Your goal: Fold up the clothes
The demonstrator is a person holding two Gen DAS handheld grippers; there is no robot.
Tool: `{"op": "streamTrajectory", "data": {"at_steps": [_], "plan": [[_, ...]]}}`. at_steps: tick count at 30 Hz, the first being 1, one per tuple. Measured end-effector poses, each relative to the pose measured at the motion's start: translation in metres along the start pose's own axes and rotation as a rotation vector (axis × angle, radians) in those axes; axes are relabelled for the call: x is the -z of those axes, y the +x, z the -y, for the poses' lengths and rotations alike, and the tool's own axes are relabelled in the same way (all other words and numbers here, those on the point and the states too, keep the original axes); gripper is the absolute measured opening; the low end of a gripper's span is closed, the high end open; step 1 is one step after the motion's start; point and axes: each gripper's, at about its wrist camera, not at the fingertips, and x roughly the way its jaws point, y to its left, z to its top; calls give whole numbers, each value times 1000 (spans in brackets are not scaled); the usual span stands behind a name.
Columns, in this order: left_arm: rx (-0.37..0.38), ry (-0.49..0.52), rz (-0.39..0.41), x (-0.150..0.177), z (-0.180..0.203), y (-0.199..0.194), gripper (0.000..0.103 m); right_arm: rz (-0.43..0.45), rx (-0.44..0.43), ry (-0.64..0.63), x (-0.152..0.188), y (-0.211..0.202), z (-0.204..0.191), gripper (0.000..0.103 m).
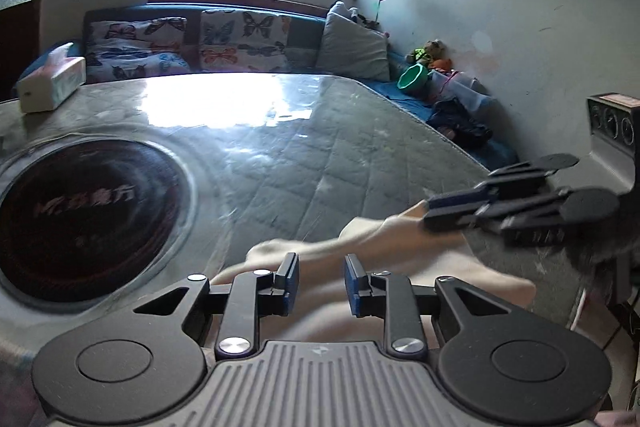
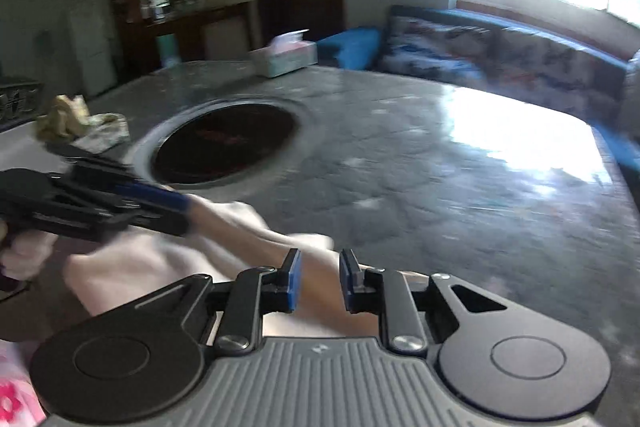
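A cream garment [image 1: 360,247] lies bunched at the near edge of the table [image 1: 320,147], with a raised fold stretched between both grippers. My left gripper [image 1: 321,283] sits low over it, its blue pads a narrow gap apart and pinched on the fabric. In the right wrist view the left gripper [image 2: 186,213] comes in from the left, with the garment [image 2: 160,267] emerging at its tip. My right gripper [image 2: 320,281] holds the same fold between its pads. Seen from the left wrist, the right gripper [image 1: 428,215] has its fingers close together on the cloth's right end.
A round dark inset [image 1: 88,219] is sunk into the tabletop at the left. A tissue box [image 1: 52,83] stands at the far corner. A sofa with butterfly cushions [image 1: 192,43] runs behind the table. Crumpled yellowish cloth [image 2: 72,119] lies beyond the left gripper.
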Motion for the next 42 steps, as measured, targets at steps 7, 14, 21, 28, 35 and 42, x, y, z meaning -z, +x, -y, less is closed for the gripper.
{"op": "streamTrajectory", "data": {"at_steps": [7,14,21,28,35,42], "plan": [[-40,-60,-34,-3,-12,32,24,-49,-30,0,-6,49,-6,17],[-43,-61,-7,-3,-6,26,24,-49,-8,-25,-4,55,-7,18],[-9,-68,-6,-3,2,25,23,-43,-14,-16,-9,55,-2,19],[-26,-98,-31,2,-7,39,21,-27,-32,-75,1,8,-14,19],[-41,-92,-23,4,-4,39,22,-66,27,-129,38,-6,-21,18],[-59,-73,-11,7,0,39,22,-38,32,-111,47,-30,-23,18]]}}
